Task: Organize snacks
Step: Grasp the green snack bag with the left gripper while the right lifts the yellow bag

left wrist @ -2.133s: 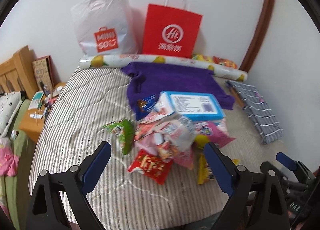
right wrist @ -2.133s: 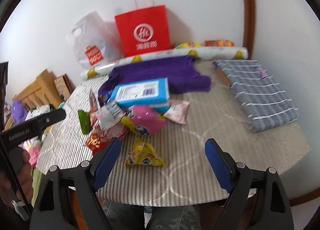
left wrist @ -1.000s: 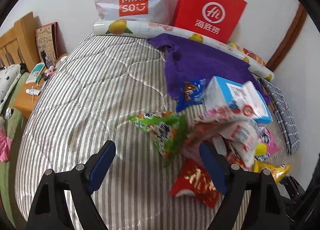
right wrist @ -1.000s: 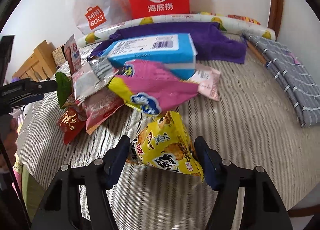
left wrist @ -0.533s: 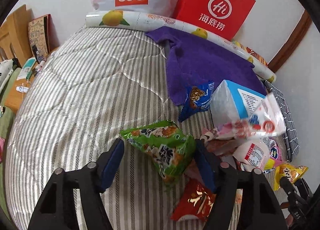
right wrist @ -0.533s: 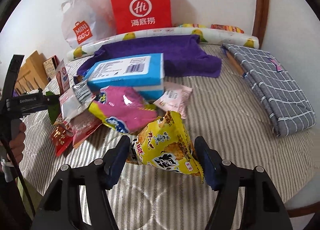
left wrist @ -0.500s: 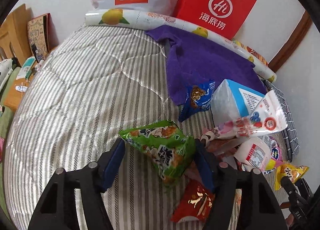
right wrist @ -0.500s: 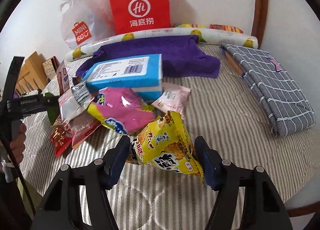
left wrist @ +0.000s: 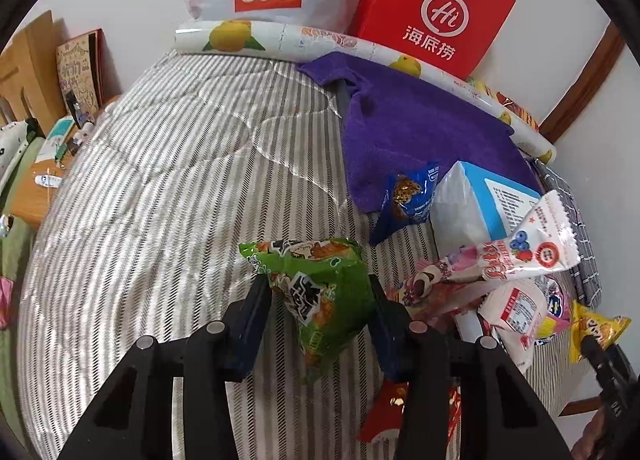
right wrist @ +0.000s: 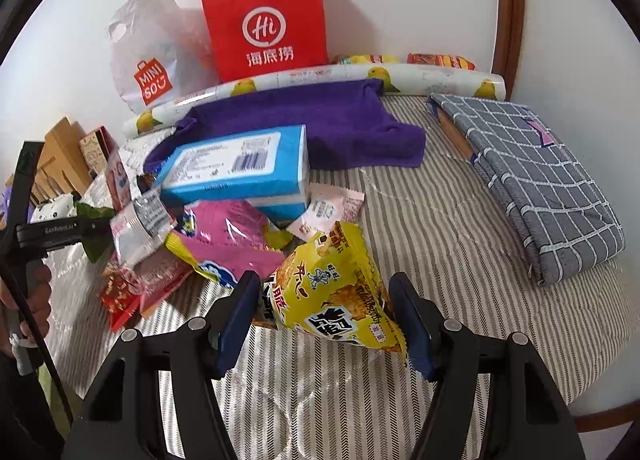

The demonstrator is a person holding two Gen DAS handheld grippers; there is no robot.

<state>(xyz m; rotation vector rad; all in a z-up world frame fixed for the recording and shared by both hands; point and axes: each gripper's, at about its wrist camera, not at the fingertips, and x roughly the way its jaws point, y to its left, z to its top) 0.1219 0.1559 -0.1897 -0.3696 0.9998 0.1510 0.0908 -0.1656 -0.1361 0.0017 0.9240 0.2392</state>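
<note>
Left hand-held gripper [left wrist: 318, 314] closing around green snack bag [left wrist: 320, 292] on striped bed [left wrist: 160, 188], right hand-held gripper [right wrist: 326, 318] pinching yellow snack bag [right wrist: 336, 288]

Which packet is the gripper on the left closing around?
On the striped bed cover, find the snack pile beside the purple towel. At the pile's open edge, between the closing pads of the left gripper, sits the green packet, the only green one.

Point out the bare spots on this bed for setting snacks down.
Bare: the striped cover left of the purple towel, and the strip between the snack pile and the grey checked cloth. Crowded: around the blue box.
</note>
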